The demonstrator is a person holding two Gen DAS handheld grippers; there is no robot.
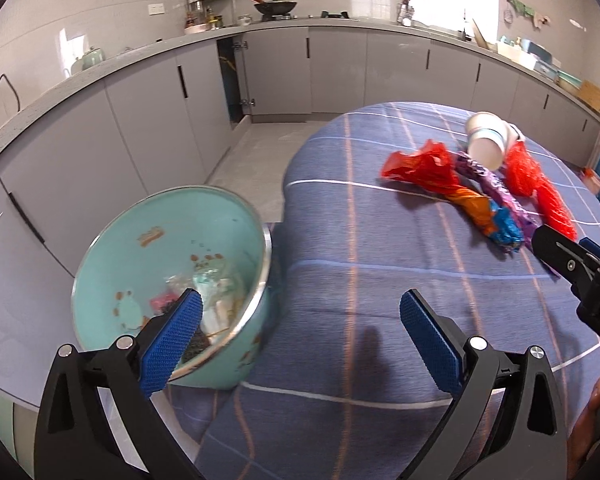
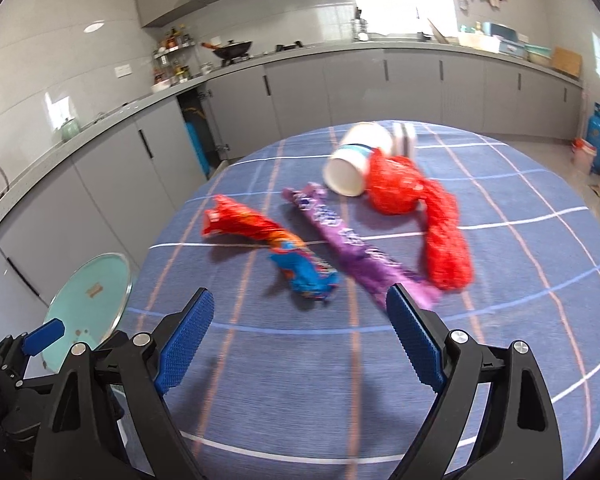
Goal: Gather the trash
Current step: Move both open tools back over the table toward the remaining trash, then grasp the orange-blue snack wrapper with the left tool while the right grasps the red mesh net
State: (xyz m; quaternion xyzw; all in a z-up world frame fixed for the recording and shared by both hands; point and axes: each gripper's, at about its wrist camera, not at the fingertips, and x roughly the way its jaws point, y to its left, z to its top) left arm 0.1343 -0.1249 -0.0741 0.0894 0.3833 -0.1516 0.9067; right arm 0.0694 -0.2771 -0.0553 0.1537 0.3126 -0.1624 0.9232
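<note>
Right hand-held gripper [image 2: 300,340]: jaws apart, nothing between them, hovering over the blue checked counter [image 2: 540,280]. The purple wrapper [image 2: 348,244] lies just ahead, its long axis running diagonally from far-left to near-right, the near end just off the right pad; blue-orange wrapper [image 2: 296,264] just left of it, red net bag [image 2: 440,236] to the right. Left hand-held gripper [image 1: 300,340], also wide apart and empty, sits by the teal bowl [image 1: 132,248] holding scraps, farther from the pile; judged the right is nearer.

Bowl [image 1: 172,264] contents blurred — left gripper [image 1: 300,334] overlaps them.
</note>
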